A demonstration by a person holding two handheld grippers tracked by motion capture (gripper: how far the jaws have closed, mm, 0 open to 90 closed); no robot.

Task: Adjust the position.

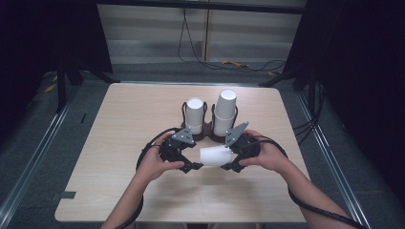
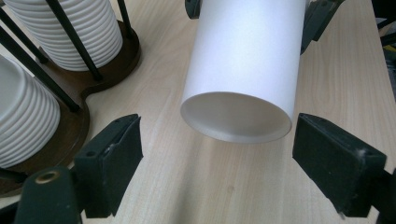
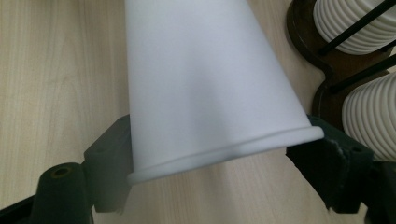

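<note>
In the high view the paper cup (image 1: 216, 155) lay sideways at lower centre, between the left gripper (image 1: 187, 164) and the right gripper (image 1: 228, 164). The right gripper view showed its jaws pinching the cup's rim end, while the left gripper view showed its own jaws spread wide either side of the cup's base without touching. The cup stacks (image 2: 74, 32) in their rack (image 2: 109, 63) were cut off at upper left there, and honestly I couldn't spot any writing on anything.
</note>
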